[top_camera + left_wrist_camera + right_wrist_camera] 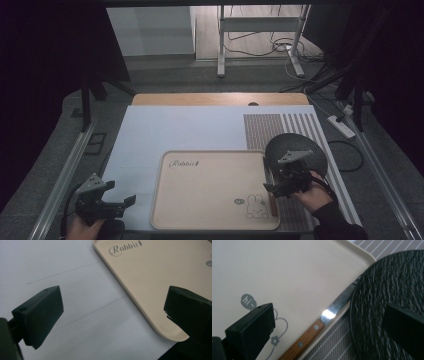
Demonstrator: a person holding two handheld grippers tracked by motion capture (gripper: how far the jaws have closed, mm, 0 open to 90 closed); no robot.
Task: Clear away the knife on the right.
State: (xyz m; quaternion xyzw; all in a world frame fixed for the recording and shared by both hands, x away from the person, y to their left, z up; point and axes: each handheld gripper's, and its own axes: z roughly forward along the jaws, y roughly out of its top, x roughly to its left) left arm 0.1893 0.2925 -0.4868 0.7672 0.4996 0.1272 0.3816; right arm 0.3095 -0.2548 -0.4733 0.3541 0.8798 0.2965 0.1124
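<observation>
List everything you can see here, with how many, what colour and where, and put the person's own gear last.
Tray: one, beige, printed with "Rabbit" and a rabbit drawing, near middle of the table.
Knife: one, wooden handle with steel blade, along the tray's right edge.
Plate: one, black, textured, right of the tray on the placemat.
Placemat: one, grey striped, right side of the table.
Table cover: one, white, under the tray.
Power strip: one, white, on the floor at right.
Left gripper: one, black, open, near left corner.
Right gripper: one, black, open, over the knife.
</observation>
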